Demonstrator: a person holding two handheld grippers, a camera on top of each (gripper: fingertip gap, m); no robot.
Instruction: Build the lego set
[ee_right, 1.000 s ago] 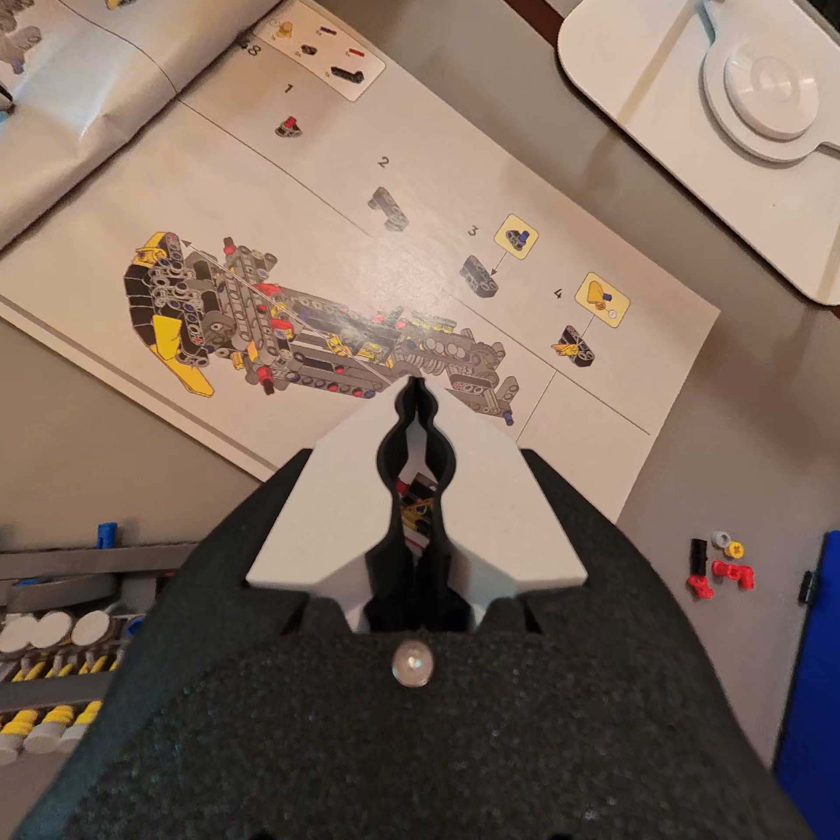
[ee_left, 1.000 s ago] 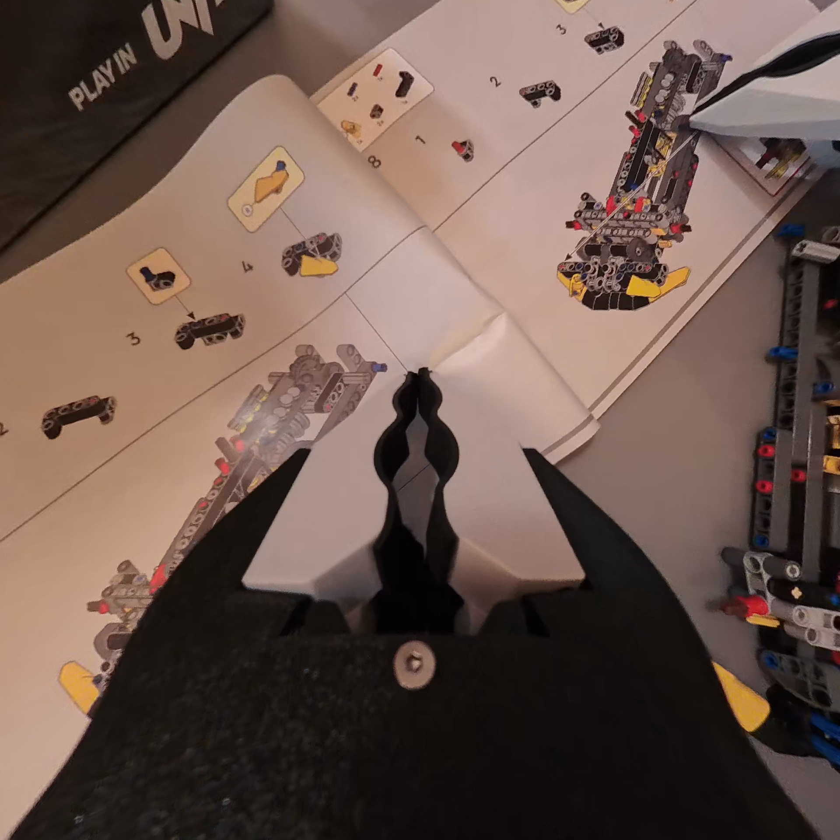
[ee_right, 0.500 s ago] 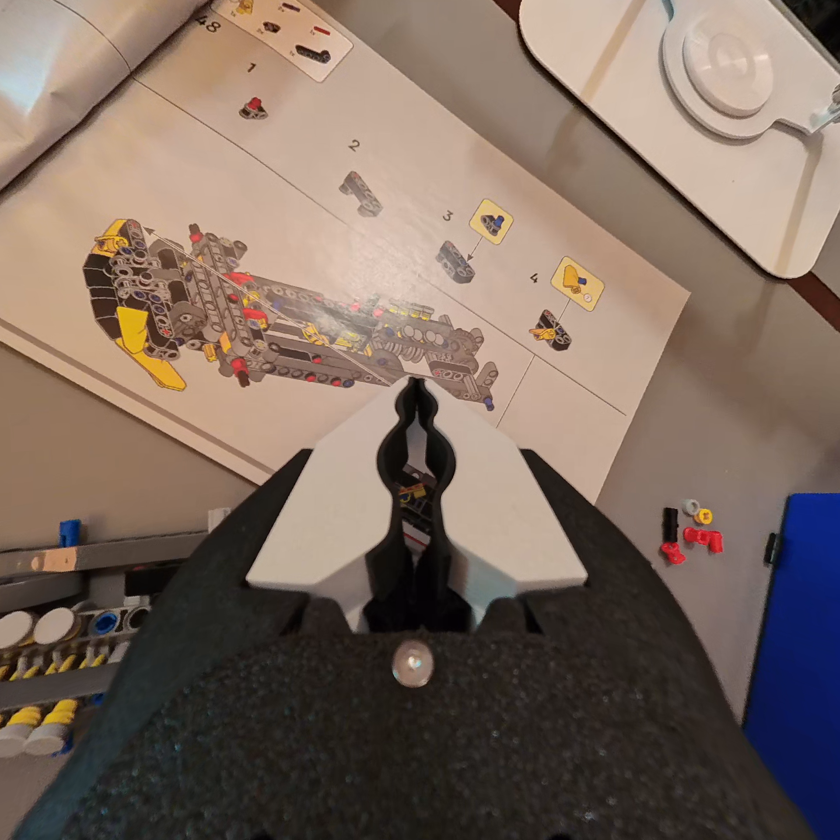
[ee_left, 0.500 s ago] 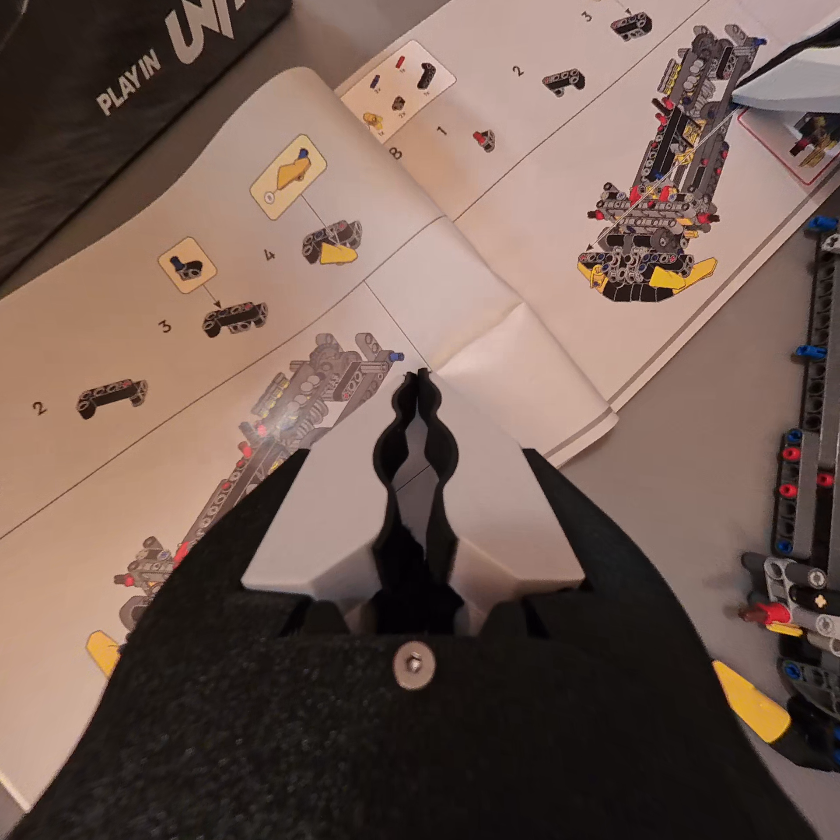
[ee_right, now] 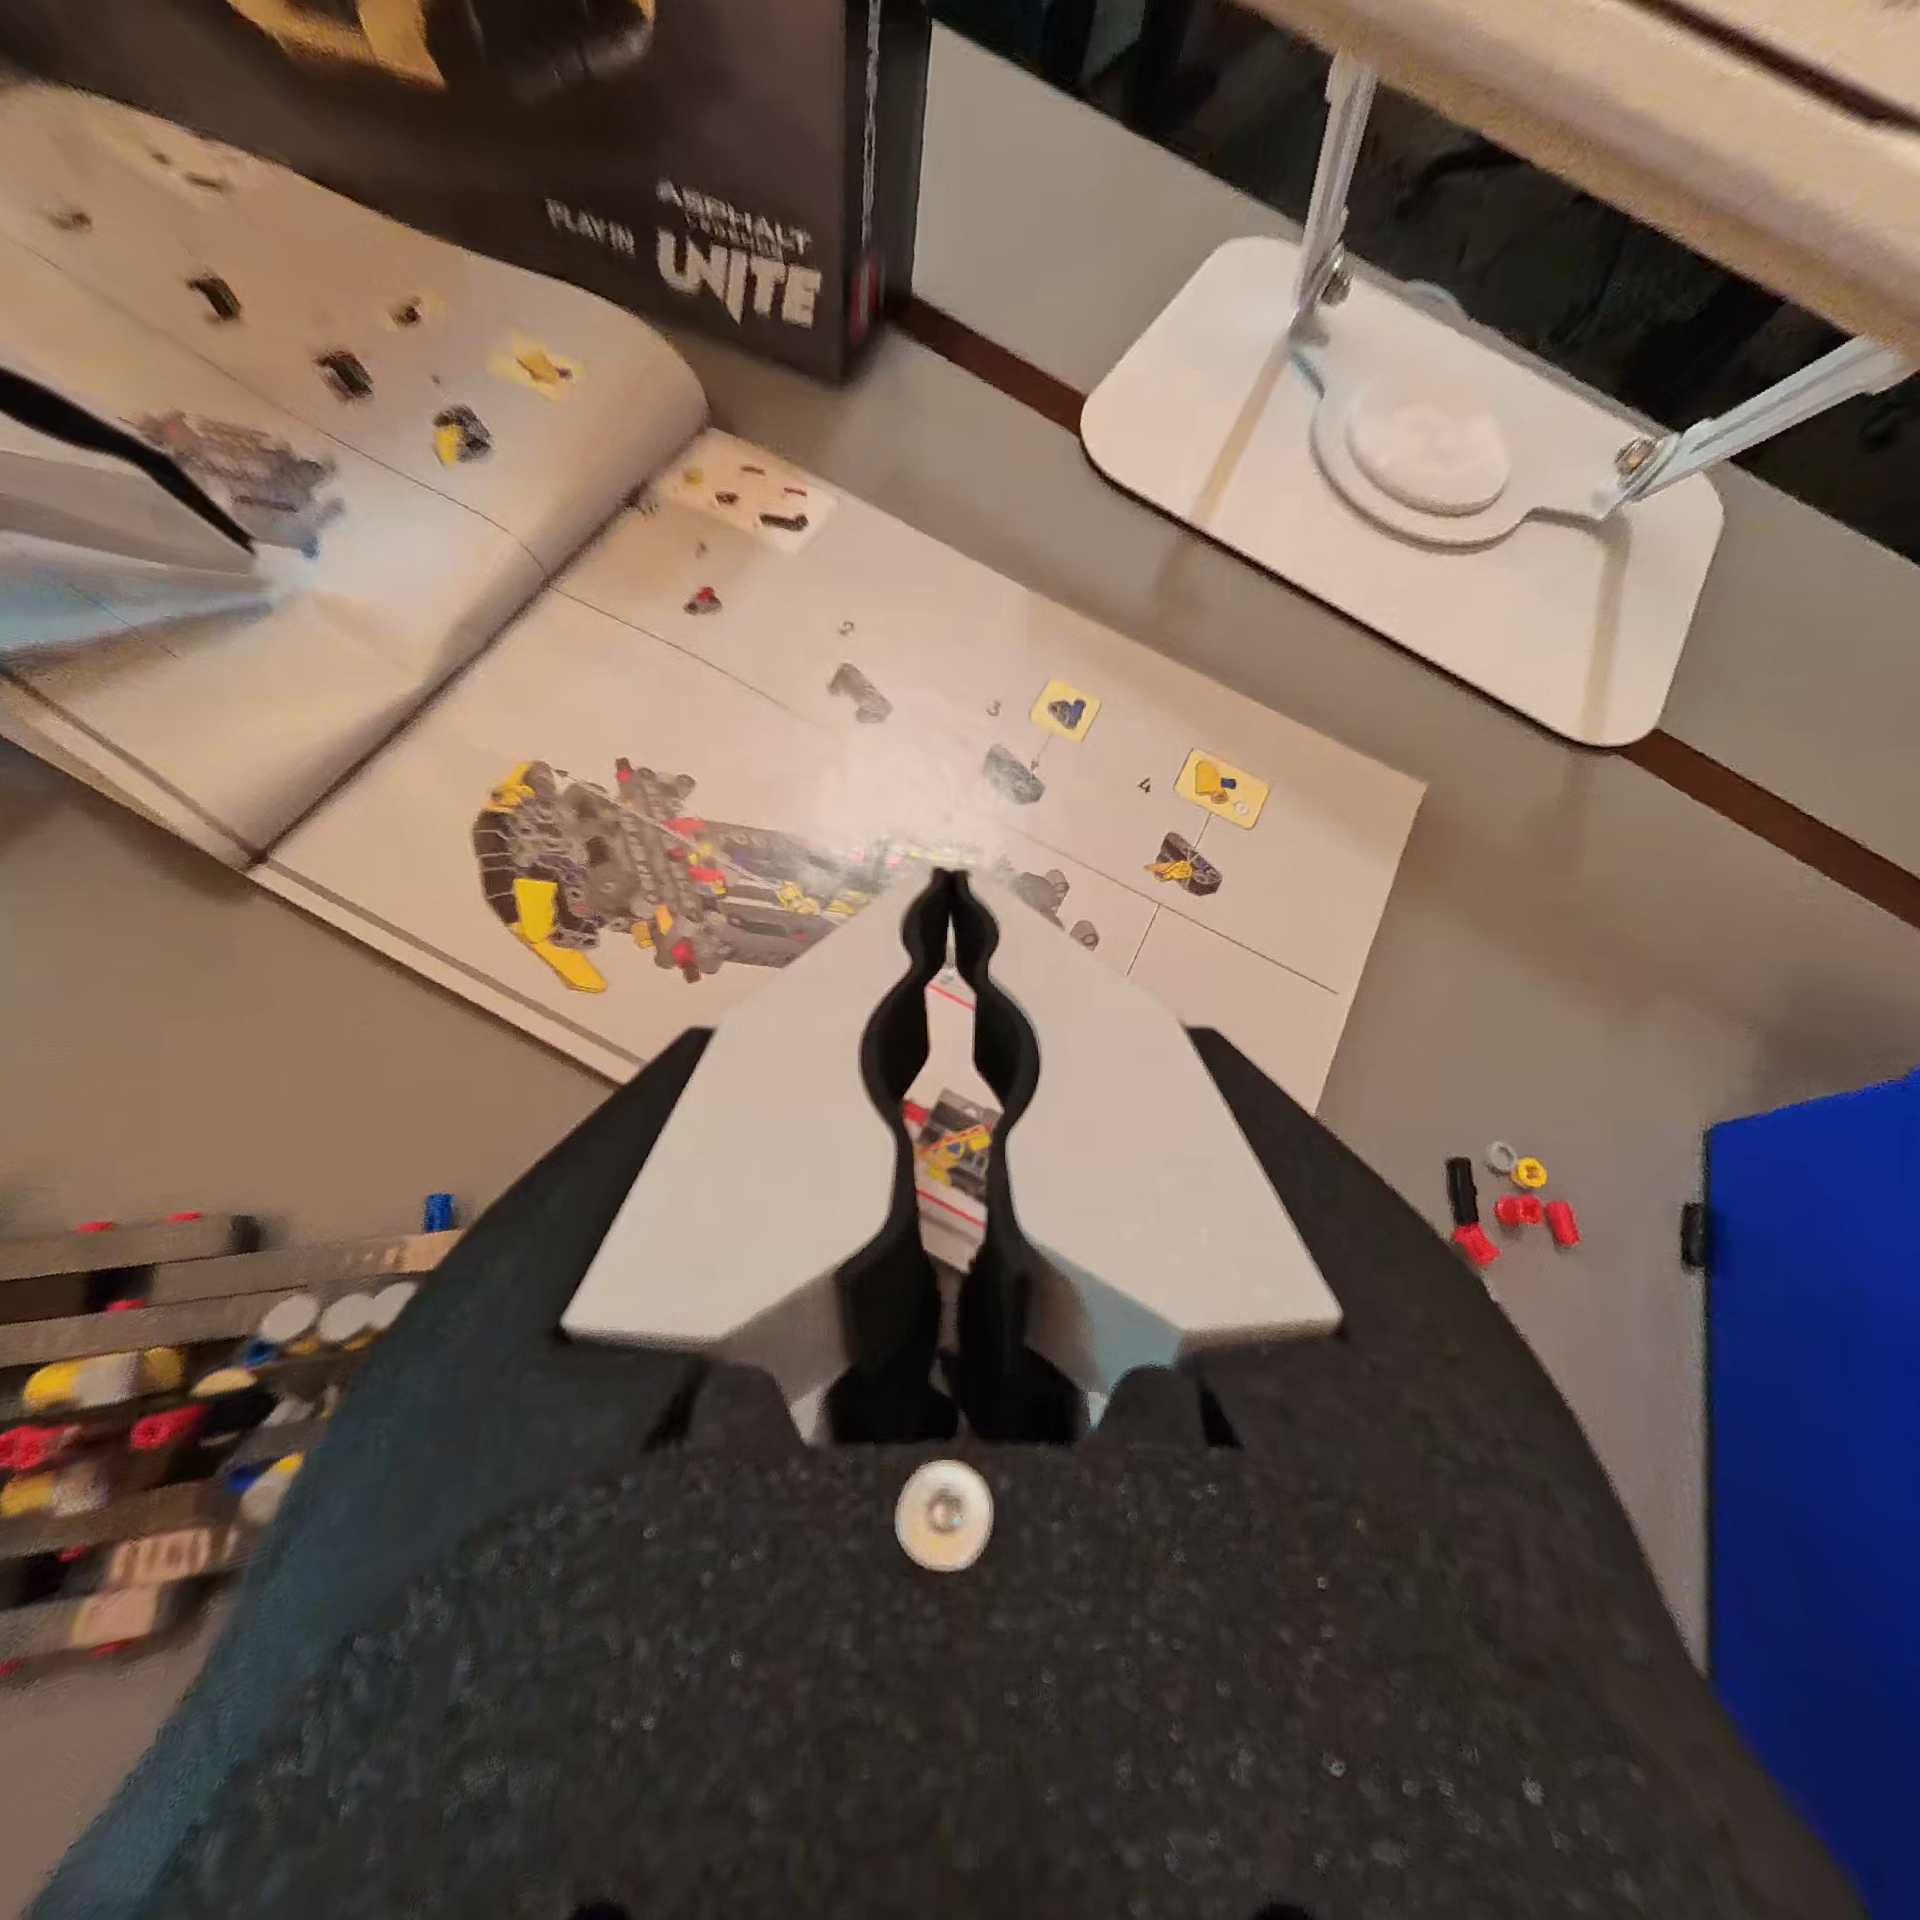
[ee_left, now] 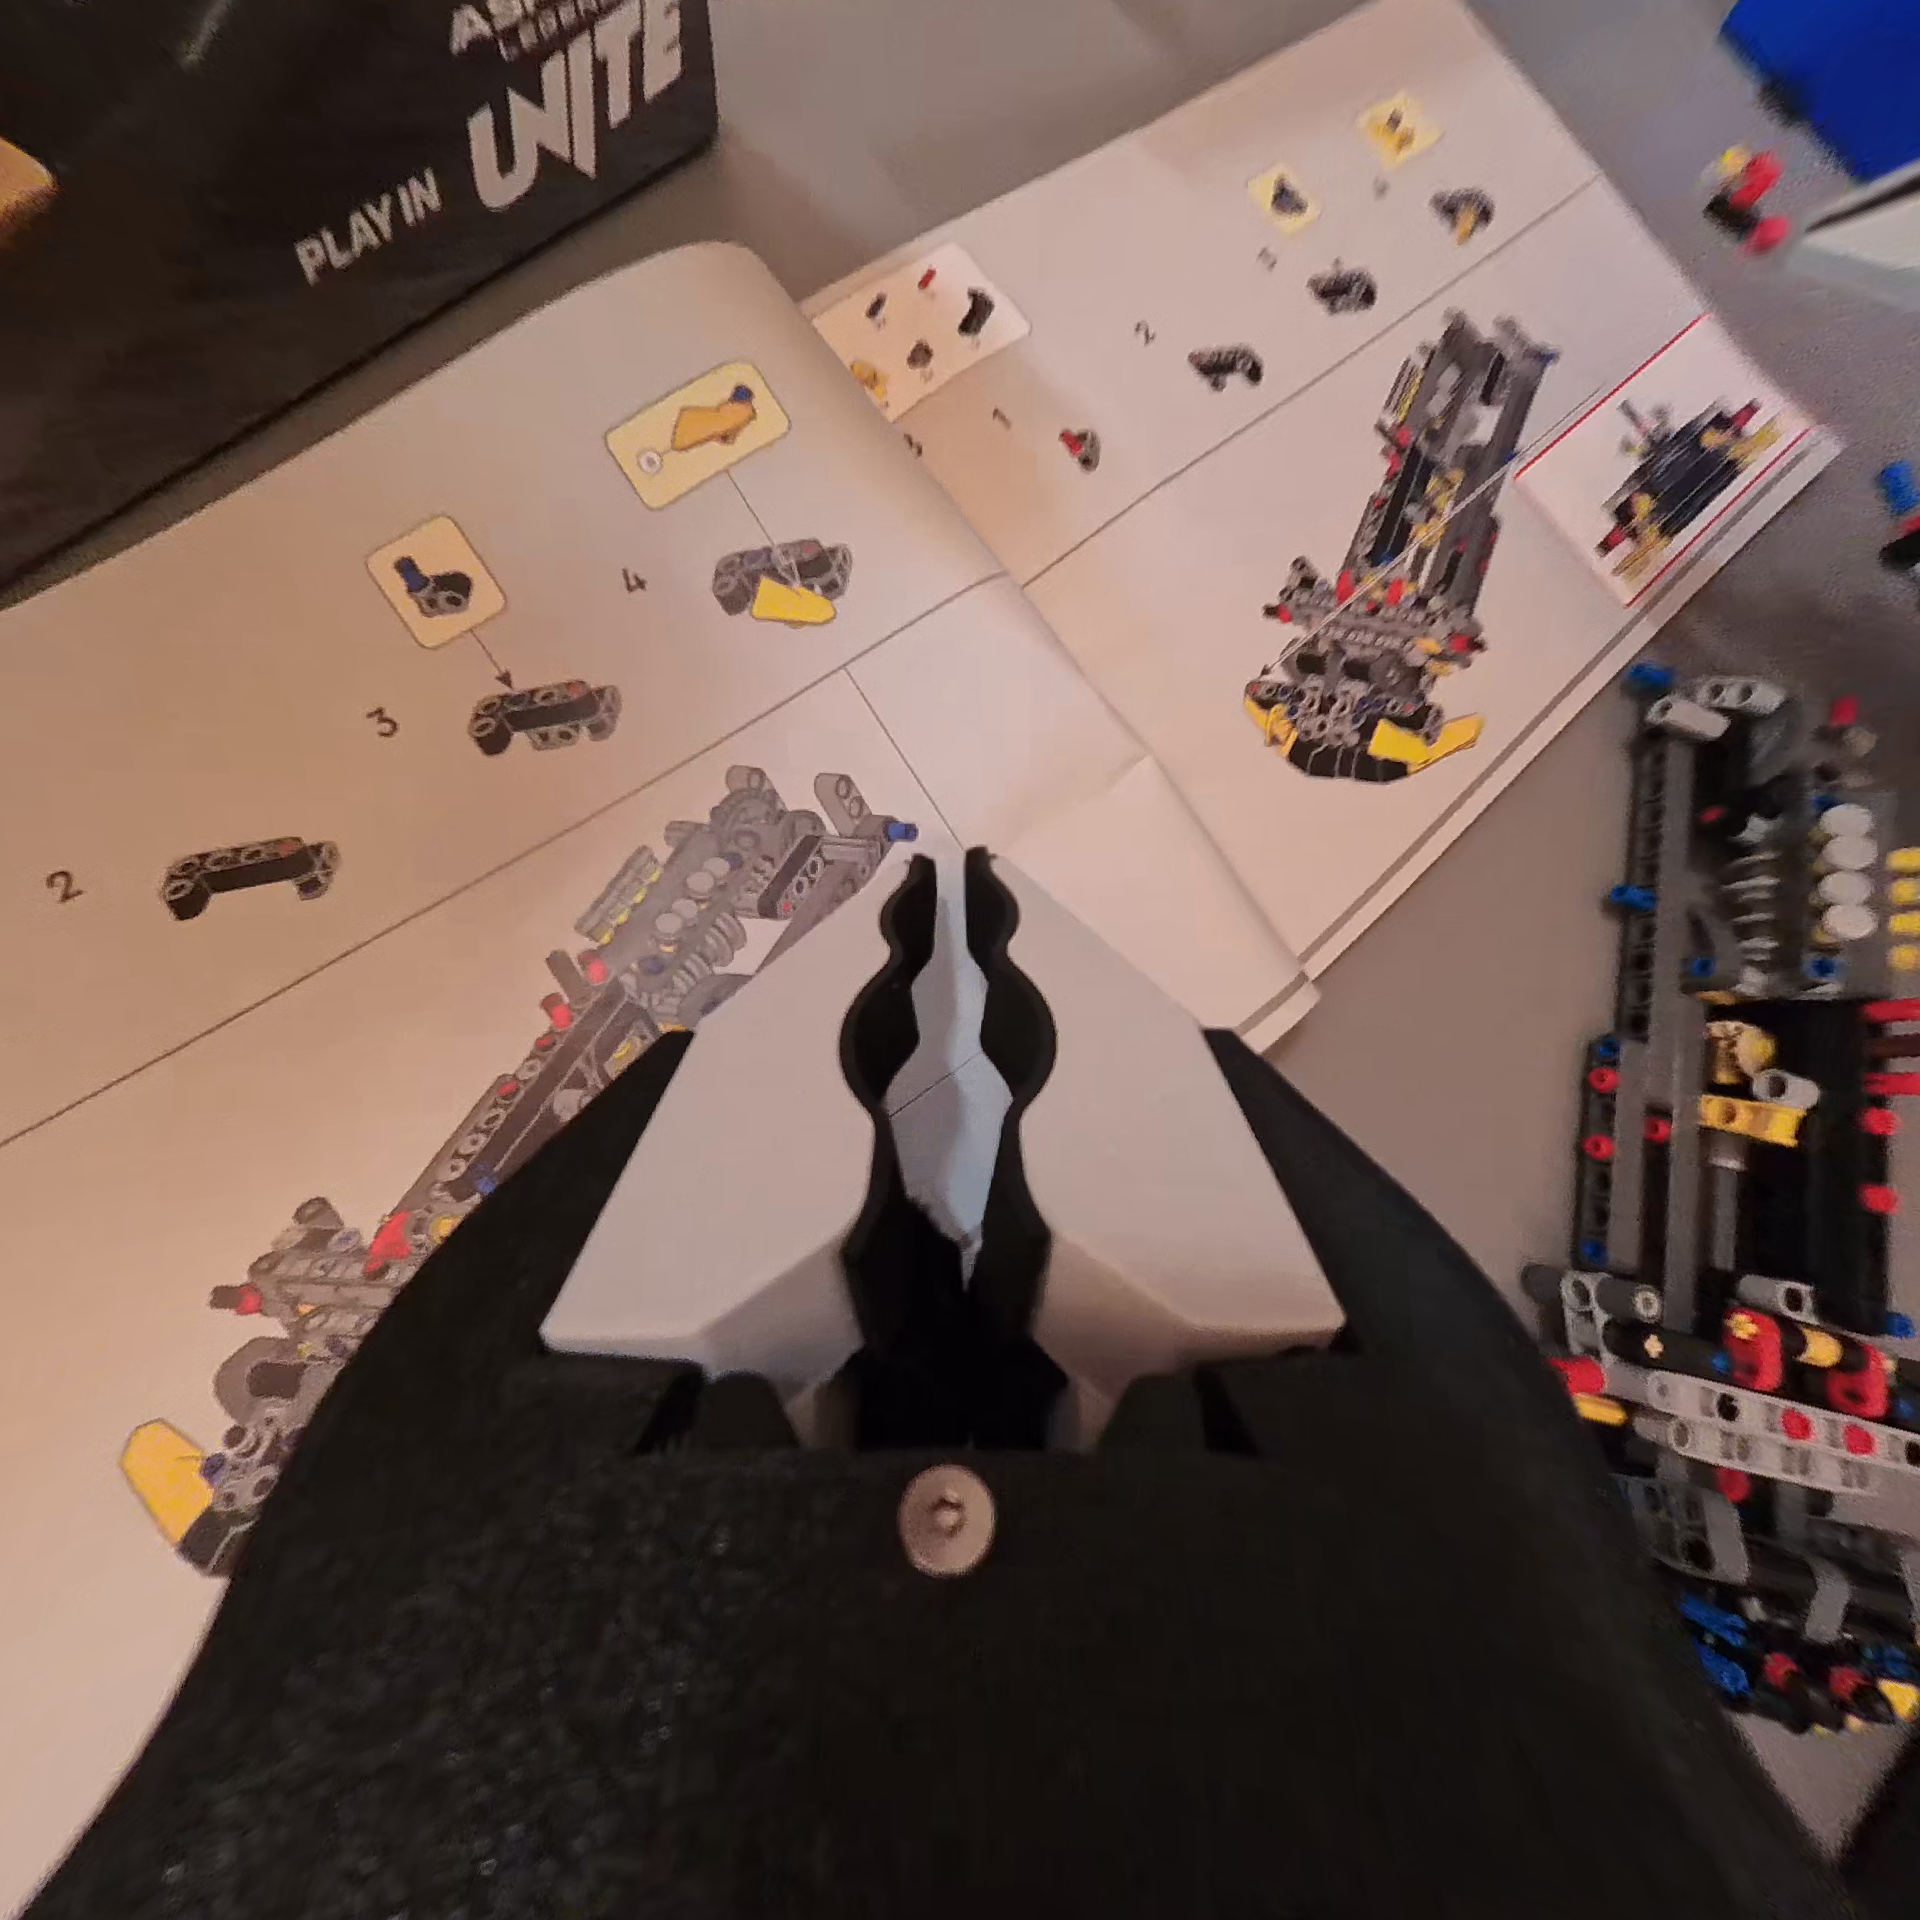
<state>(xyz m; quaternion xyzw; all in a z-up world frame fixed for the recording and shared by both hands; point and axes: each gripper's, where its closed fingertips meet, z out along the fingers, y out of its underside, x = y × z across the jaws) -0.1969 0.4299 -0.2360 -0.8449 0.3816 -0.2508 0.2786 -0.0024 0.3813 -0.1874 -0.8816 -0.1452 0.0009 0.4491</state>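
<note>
While both grippers are held above the grey counter (ee_left: 1455, 1091), neither is seen to carry anything. At the far left of the left wrist view, a black set box (ee_left: 312, 156) is stood at the back edge of the open instruction booklet (ee_left: 312, 779), whose left page is bowed upward and whose right page lies flat. Over the lower corner of that left page the left gripper (ee_left: 948, 868) is poised, its fingers (ee_left: 914, 935) parted by a narrow gap with only paper showing between them. Right of the booklet, on the bare counter, the partly built lego model (ee_left: 1756, 1195) is laid: a long grey and black frame studded with red, blue and yellow pins. In the right wrist view the same model (ee_right: 135, 1403) is seen blurred at the lower left, and the left gripper's white tip (ee_right: 125, 561) is seen at the left edge over the booklet (ee_right: 1195, 987). The right gripper (ee_right: 948, 883) is held over the flat right page, its fingers (ee_right: 987, 1039) clenched so that the tips meet on nothing. Behind the page a white lamp base (ee_right: 1558, 644) is set. To the right, a few small loose pieces (ee_right: 1512, 1205), red, black, grey and yellow, are gathered near a blue tray (ee_right: 1818, 1455).
</note>
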